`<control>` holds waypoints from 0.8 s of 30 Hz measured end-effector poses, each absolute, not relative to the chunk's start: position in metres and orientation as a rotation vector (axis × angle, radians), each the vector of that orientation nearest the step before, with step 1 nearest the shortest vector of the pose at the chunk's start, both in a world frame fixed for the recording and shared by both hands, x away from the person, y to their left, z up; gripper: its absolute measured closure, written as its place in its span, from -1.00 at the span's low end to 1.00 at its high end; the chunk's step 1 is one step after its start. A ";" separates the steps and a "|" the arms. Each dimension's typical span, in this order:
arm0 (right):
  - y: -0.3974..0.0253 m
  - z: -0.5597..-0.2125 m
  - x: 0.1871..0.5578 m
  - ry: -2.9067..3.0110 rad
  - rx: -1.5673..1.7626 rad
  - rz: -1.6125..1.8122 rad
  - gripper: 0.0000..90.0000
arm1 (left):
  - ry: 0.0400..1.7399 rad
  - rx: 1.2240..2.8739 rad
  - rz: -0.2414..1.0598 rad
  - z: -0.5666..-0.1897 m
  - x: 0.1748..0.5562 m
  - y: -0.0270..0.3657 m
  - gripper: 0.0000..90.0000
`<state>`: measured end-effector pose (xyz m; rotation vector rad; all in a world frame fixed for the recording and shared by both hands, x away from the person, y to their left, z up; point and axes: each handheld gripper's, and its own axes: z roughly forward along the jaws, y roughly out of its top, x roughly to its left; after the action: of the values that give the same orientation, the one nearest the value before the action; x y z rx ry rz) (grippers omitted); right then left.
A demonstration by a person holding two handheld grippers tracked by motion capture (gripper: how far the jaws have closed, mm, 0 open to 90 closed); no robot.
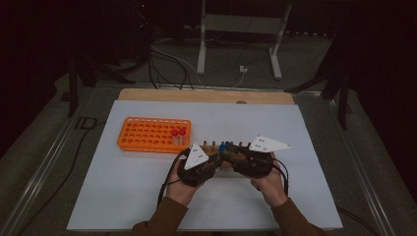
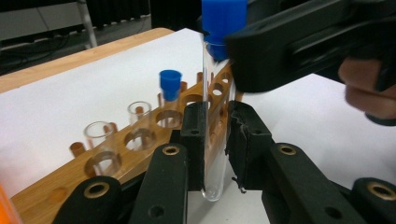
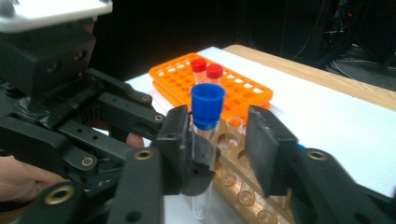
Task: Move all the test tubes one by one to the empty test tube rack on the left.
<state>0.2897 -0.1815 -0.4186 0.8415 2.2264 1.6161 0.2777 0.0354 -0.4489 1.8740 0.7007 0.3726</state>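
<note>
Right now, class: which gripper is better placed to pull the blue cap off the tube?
Probably the right gripper: its open jaws flank the blue cap, while the left gripper clamps the tube lower down.

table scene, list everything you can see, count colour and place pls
held tube: 1, clear with blue cap, between both grippers, off the wooden rack
wooden rack: 1, light brown, centre of the mat, near the hands
blue-capped tube: 1, clear, standing in the wooden rack
open tubes: 2 seen, clear, no caps, in the wooden rack
orange rack: 1, left of centre on the mat
red-capped tubes: 2, in the orange rack
white mat: 1, on a wooden tabletop
left gripper: black, shut on the held tube's body
right gripper: black, open around its cap end
</note>
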 end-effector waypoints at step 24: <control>-0.200 -0.416 0.302 2.135 1.022 1.564 -0.74 | 0.842 1.777 0.450 -0.438 0.285 0.088 0.72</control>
<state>0.3018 -0.1999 -0.4160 1.0218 2.1346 1.5642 0.2849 0.0880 -0.4384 1.7775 0.8415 0.4498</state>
